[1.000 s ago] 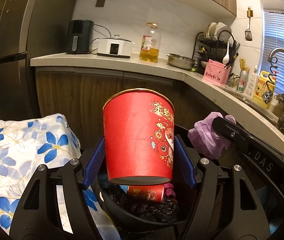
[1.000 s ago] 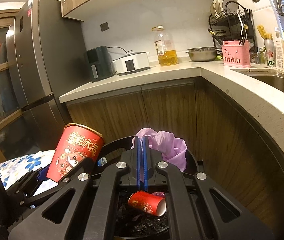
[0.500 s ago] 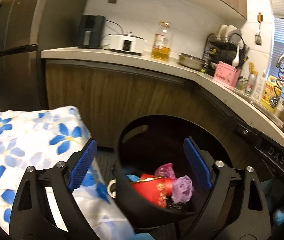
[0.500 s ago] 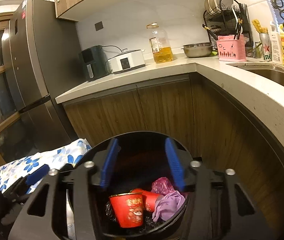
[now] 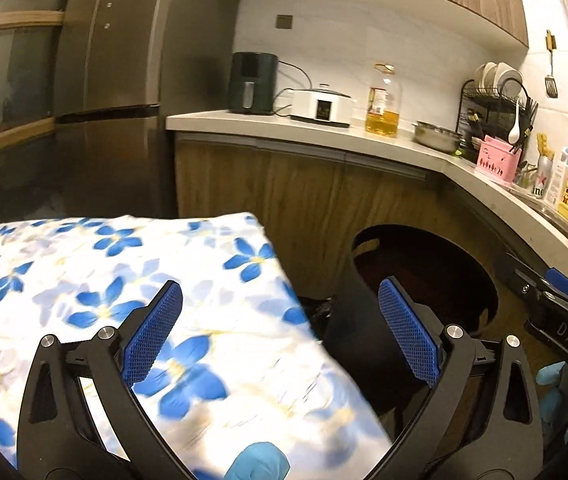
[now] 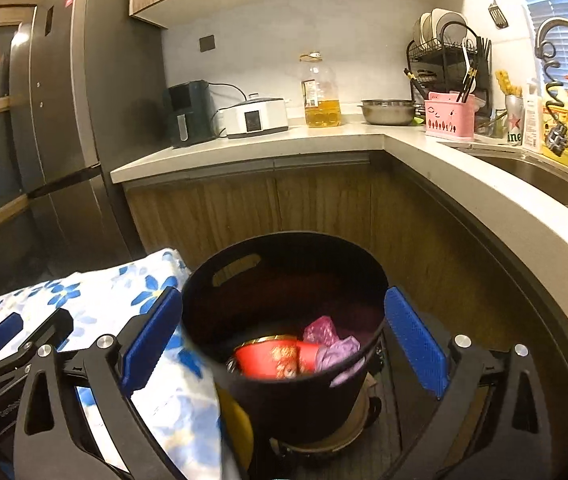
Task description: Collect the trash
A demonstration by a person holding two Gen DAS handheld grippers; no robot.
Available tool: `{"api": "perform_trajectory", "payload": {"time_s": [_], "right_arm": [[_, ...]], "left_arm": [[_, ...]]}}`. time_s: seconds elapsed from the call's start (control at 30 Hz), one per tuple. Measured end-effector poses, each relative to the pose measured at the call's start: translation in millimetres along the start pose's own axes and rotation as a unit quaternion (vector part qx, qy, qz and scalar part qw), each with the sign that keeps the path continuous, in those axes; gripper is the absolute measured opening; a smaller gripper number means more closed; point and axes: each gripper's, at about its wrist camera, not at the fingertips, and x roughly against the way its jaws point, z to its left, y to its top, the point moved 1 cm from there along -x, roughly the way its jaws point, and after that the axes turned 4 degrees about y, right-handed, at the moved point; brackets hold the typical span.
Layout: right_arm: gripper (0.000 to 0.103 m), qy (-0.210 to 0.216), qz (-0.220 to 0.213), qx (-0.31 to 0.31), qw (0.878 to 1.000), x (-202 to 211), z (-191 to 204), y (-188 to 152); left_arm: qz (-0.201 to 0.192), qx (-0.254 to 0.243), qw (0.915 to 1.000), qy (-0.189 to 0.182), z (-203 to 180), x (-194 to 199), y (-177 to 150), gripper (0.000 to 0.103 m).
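A black round trash bin stands on the floor by the cabinets. Inside it lie a red paper cup, a purple plastic bag and a pink crumpled wrapper. My right gripper hangs in front of the bin, jaws opening wide, nothing gripped between them. My left gripper is over the floral cloth, left of the bin, its jaws also opening and holding nothing. In the left wrist view the bin's contents are hidden.
The floral cloth covers a surface that touches the bin's left side. Wooden cabinets and an L-shaped counter wrap behind and to the right. A tall fridge stands at the left. A blue-gloved finger shows at the bottom.
The left gripper let go of the red cup and the right let go of the purple bag; both now lie in the bin. Both jaws opened. The left gripper swung left over the cloth.
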Motion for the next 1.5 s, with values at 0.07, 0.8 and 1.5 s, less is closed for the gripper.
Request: {"api": "perform_trajectory", "payload": {"time_s": [0.07, 0.8, 1.5], "right_arm": [[0.097, -0.01, -0.002, 0.01, 1.0, 14.4, 9.5, -4.5], [0.097, 0.013, -0.011, 0.055, 0.998, 155.2, 91.8, -68.3], [0.097, 0.028, -0.032, 0.077, 0.996, 198.2, 109.9, -84.3]], "left_arm": [[-0.001, 0.001, 1.0, 0.002, 9.3, 13.2, -4.7, 0.097], [-0.03, 0.022, 0.998, 0.05, 103.4, 176.5, -65.7, 0.097], [-0.054, 0.032, 0.9965, 0.056, 117.3, 223.9, -80.9, 0.097]]}}
